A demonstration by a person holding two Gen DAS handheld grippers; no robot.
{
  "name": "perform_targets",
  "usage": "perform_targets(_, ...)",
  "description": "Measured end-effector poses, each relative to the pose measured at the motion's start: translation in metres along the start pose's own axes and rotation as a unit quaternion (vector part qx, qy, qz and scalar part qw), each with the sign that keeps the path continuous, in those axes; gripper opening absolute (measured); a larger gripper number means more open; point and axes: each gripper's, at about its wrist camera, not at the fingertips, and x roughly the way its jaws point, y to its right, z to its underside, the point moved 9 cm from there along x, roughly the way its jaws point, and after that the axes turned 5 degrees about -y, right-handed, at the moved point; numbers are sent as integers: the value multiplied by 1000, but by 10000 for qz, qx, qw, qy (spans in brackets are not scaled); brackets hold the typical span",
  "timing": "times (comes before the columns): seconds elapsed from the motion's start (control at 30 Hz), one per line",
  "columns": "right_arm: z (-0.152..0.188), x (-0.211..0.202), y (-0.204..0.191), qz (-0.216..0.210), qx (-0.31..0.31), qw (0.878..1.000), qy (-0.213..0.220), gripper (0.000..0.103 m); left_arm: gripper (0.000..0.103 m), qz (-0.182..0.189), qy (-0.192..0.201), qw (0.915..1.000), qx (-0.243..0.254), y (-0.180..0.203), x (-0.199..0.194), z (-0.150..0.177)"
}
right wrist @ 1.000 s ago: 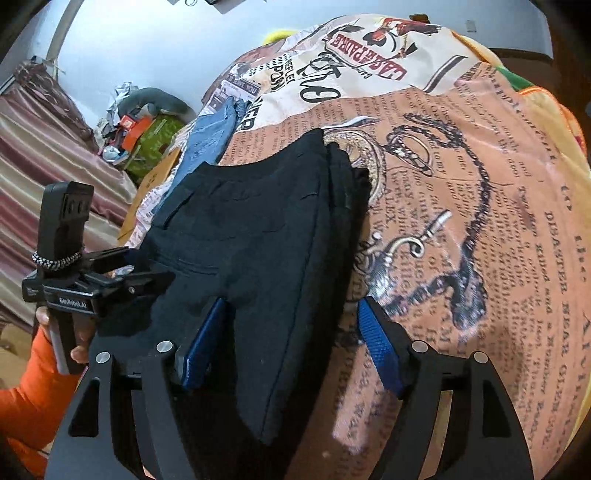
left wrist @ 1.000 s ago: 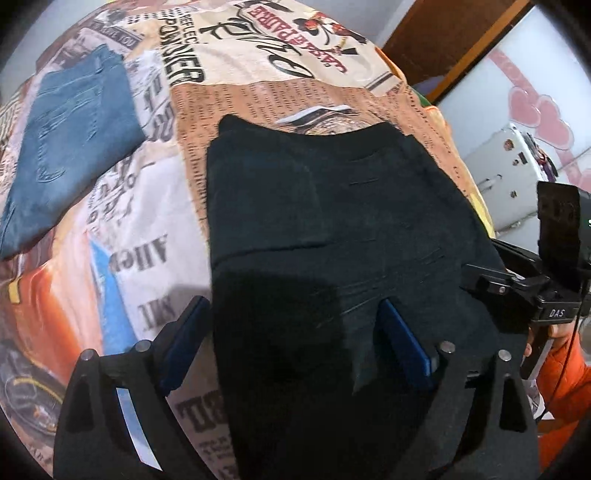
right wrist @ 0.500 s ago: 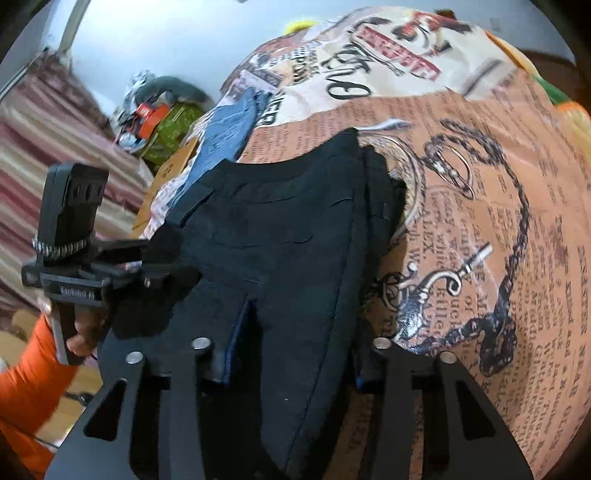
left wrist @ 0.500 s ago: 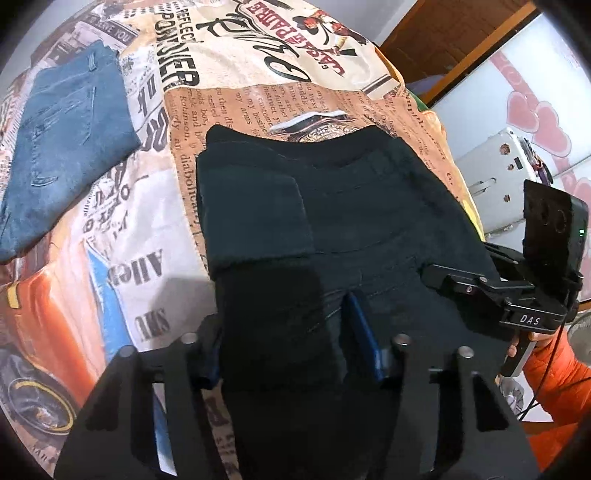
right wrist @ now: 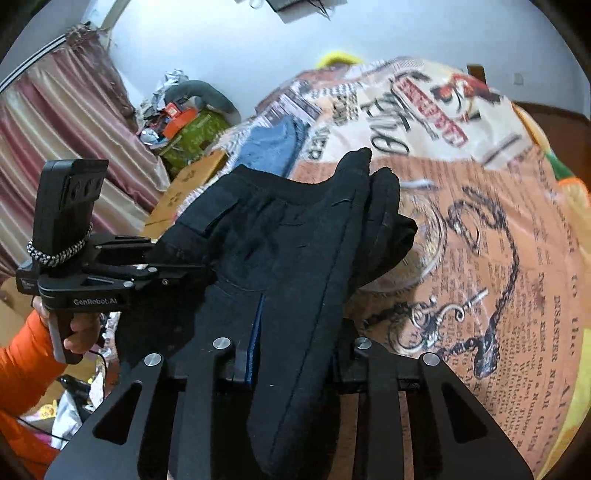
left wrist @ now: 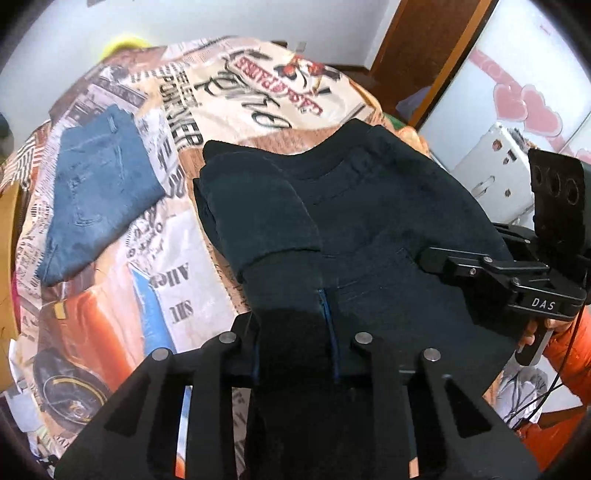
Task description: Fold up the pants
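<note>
Left wrist | newsprint bedspread (left wrist: 177, 280) | wooden door (left wrist: 424, 48) | white wall (left wrist: 258, 18)

Pretty lived-in room: plain white walls (right wrist: 229, 44), a bed covered in a newspaper-print bedspread (left wrist: 177, 280), striped pink-and-cream curtains (right wrist: 55, 122) on 1 side, a cluttered heap (right wrist: 184, 110) in the corner, a wooden door frame (left wrist: 410, 55), and a panel with pink heart decals (left wrist: 517, 103).

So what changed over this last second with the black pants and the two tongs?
Both tongs, left and right, went from open astride the black pants to closing on their near edge, lifting it off the bedspread. The folded jeans stayed put.
</note>
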Motion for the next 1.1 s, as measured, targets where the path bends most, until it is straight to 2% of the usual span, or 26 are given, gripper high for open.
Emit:
perform_targets(0.3,-35,-24,-37,-88,-436,9978,488,24,25,-239,869,9959,-93,-11,-64,-18)
perform_targets(0.5,-71,-23,-63,-177,-801,9938,746,24,25,-500,1390,9887,-257,-41,-108,-31)
perform_targets(0.77,-131,0,-99,-353,-1328,9855,990,24,25,-831,1955,9752,-628,-106,-145,-53)
perform_targets(0.93,-168,31,-116,-410,-1550,9819,1008,24,25,-982,2184,9672,-846,-156,-150,-74)
perform_targets(1.1,-197,65,-125,-389,-1667,9805,962,24,25,-958,2251,9621,-1207,-207,-141,-94)
